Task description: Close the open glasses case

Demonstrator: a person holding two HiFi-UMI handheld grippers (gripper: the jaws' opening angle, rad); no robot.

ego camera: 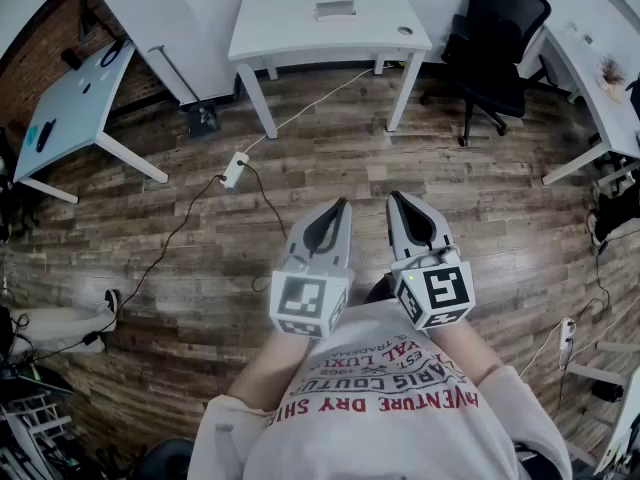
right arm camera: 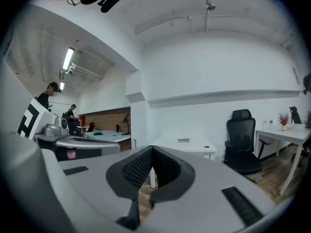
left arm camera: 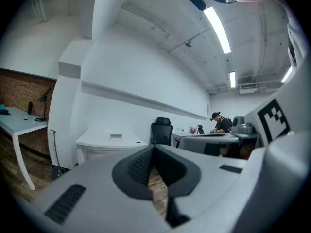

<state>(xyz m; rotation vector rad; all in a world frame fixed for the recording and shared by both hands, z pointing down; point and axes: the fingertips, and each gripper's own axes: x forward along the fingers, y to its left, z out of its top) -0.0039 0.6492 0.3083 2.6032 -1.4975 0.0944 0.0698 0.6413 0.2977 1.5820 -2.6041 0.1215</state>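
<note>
The left claw (ego camera: 342,204) is held above the wooden floor (ego camera: 200,158), tips pressed together, nothing gripped. A small grey item (ego camera: 335,9) is seen on the white desk (ego camera: 290,28) well ahead; whether it is the glasses case cannot be told. The right claw (ego camera: 393,197) is likewise pressed together, empty.

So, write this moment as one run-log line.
left gripper: shut, empty | right gripper: shut, empty | both: held over wood floor | glasses case: not identifiable

We're in an office here: white desks (ego camera: 290,30), a black swivel chair (ego camera: 497,28), strip lights (left arm camera: 217,29) overhead, brick wall (left arm camera: 22,89) at the side
</note>
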